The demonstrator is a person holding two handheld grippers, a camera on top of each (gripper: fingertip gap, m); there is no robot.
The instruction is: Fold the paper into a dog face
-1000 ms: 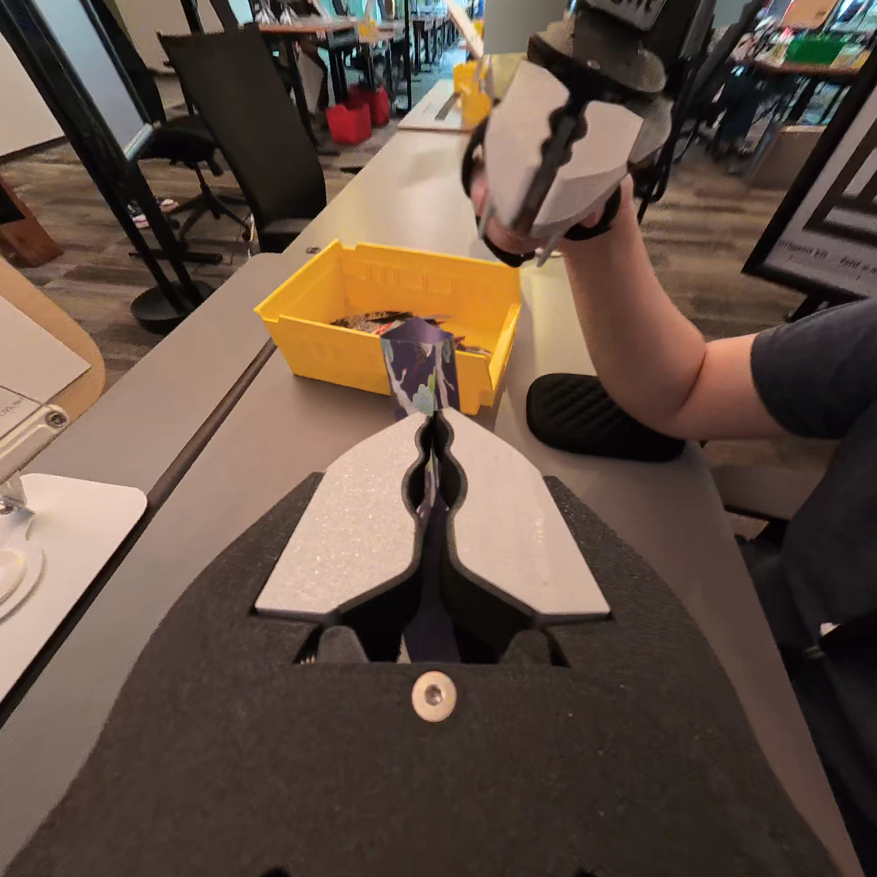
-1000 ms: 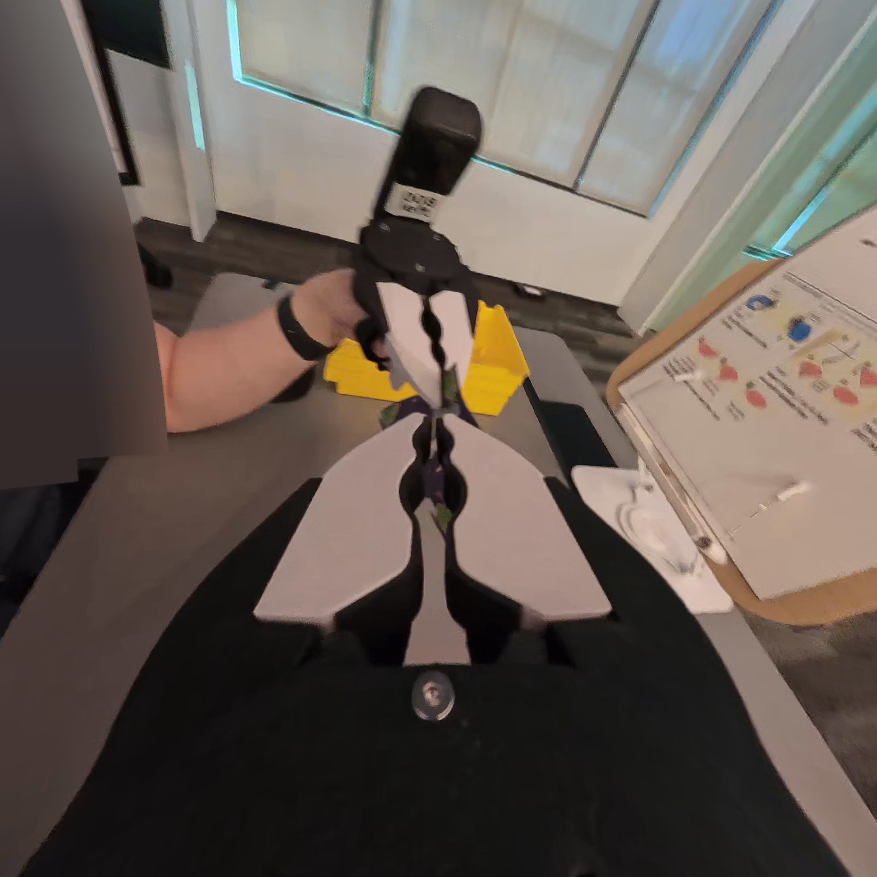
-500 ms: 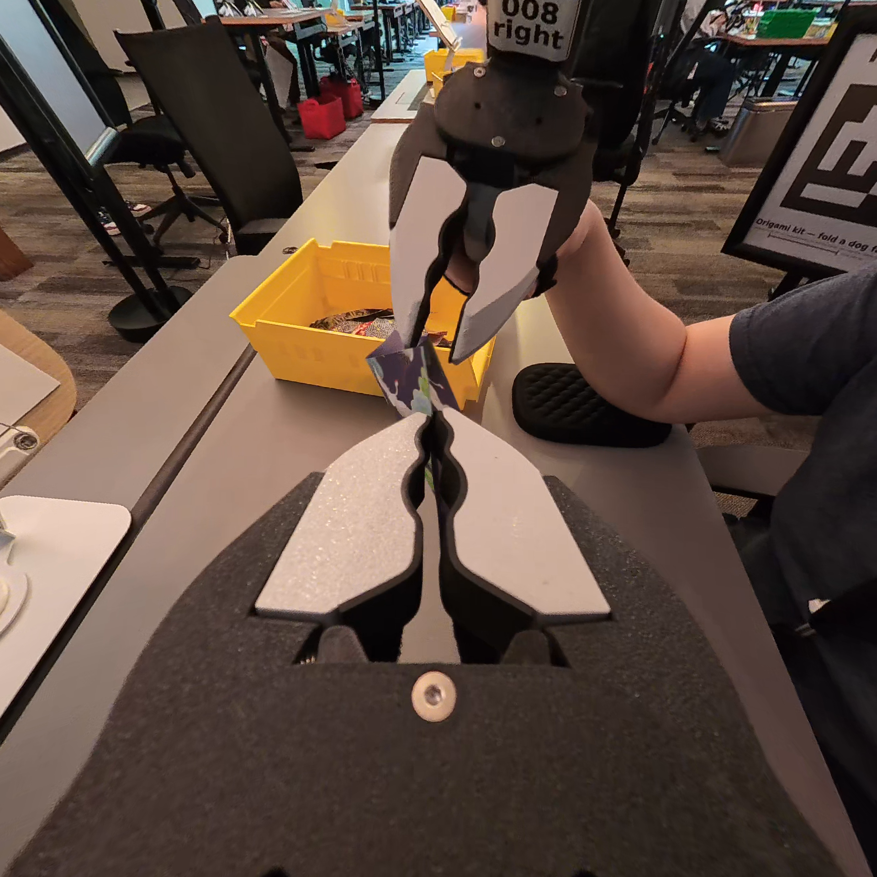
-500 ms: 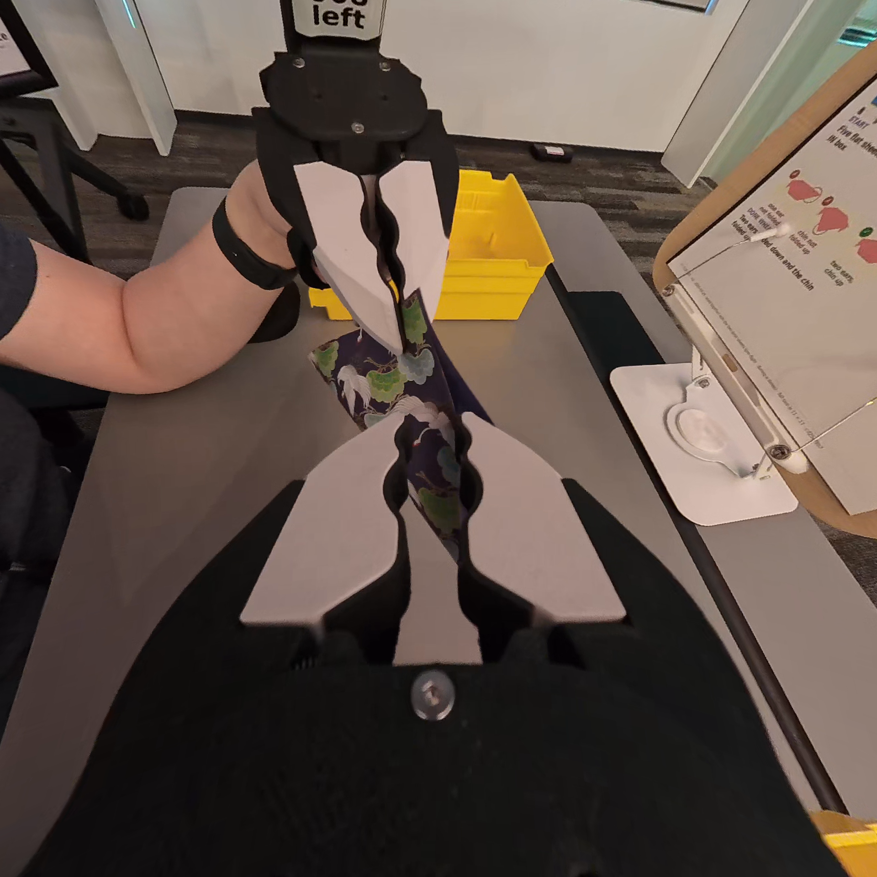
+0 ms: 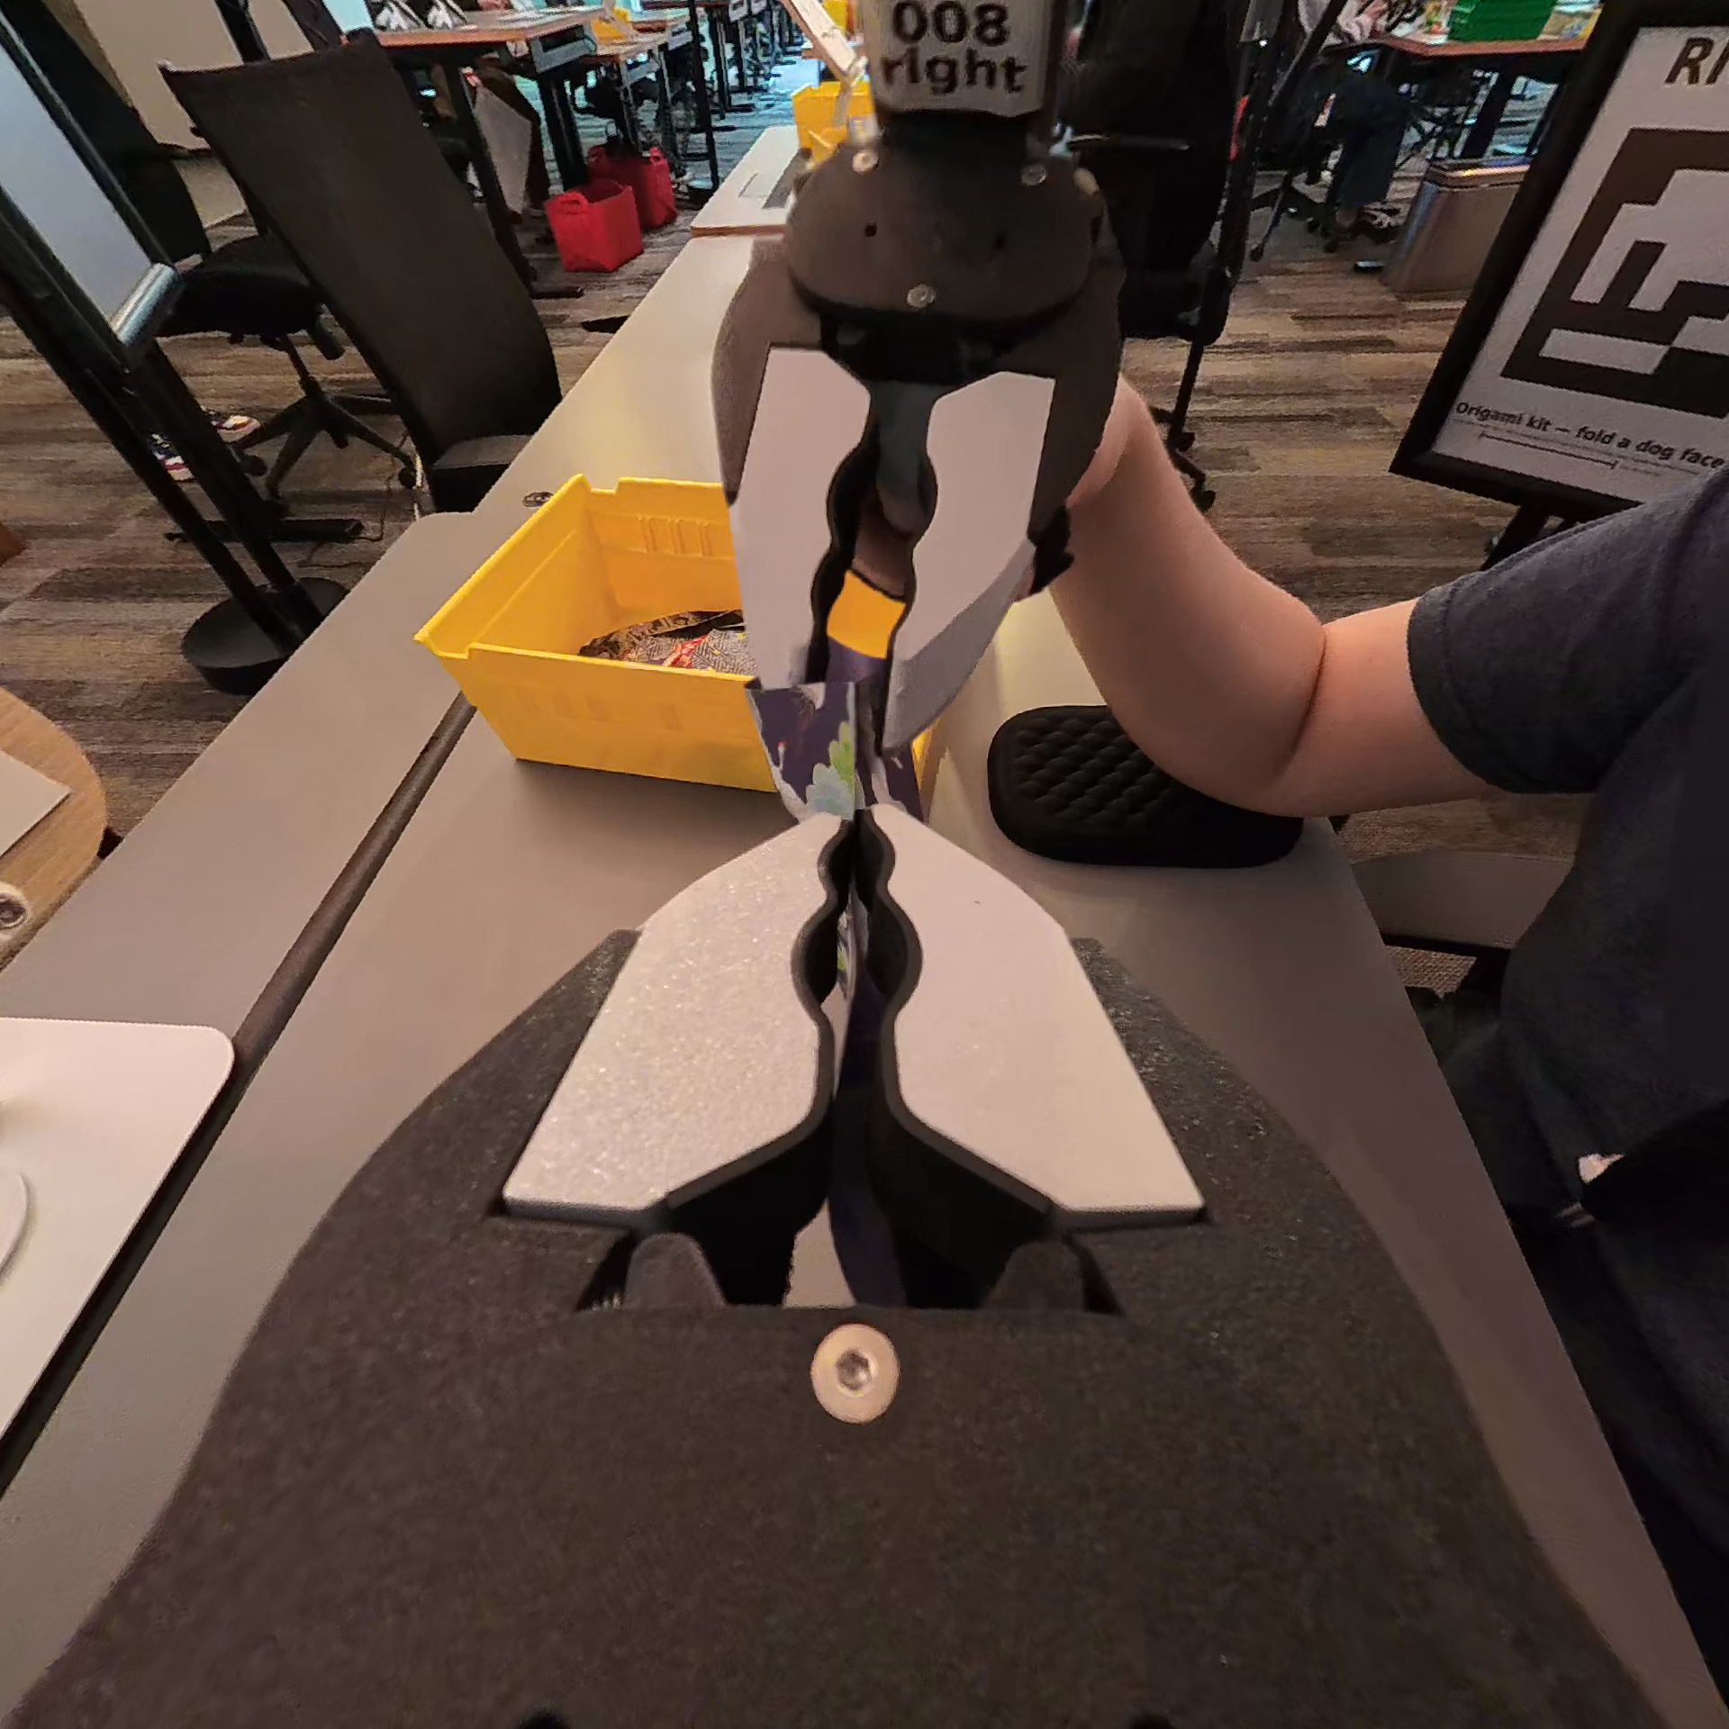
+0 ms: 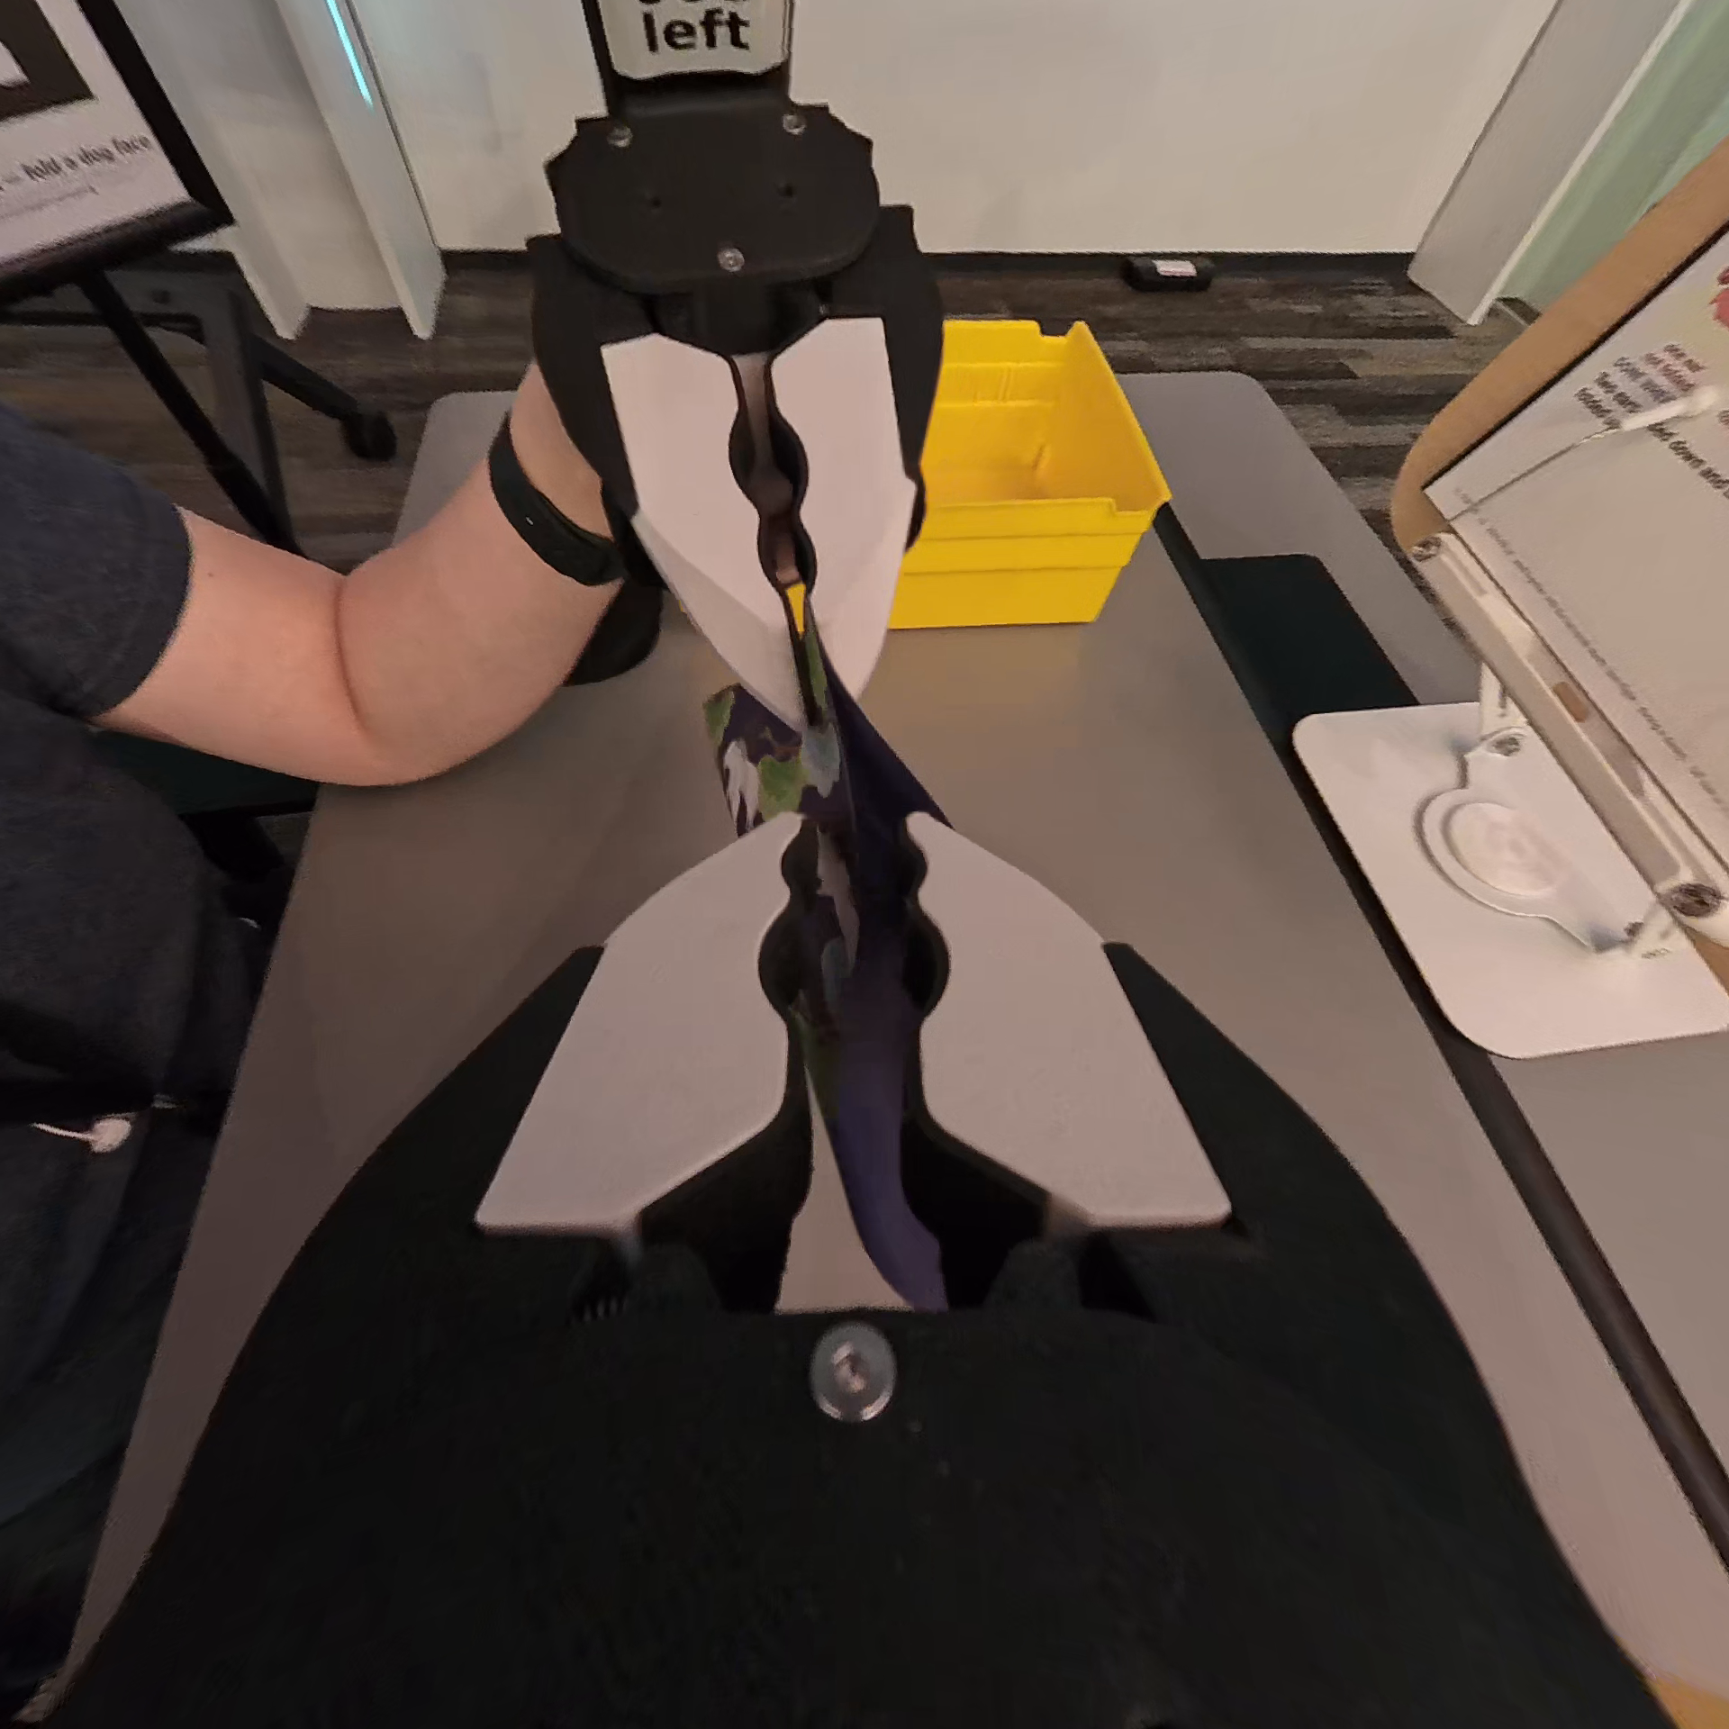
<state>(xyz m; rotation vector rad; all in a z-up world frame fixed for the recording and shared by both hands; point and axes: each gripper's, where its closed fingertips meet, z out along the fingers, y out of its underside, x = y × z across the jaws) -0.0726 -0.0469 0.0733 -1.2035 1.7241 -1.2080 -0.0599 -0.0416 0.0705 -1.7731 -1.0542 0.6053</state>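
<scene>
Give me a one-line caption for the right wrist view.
Left gripper pinches the patterned paper while the open right gripper straddles it.

A yellow bin (image 5: 599,692) sits on the grey table (image 5: 524,898), holding what may be patterned paper scraps. A black padded rest (image 5: 1137,795) lies just beside it.

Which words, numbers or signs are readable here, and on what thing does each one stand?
I do not copy writing, so here are the things that bear it:
White label atop the right gripper: legible.
Second white label atop the left gripper: top cut off.
Framed poster with a black pattern: caption line legible.
Instruction sheet on its stand: small and blurred.
</scene>
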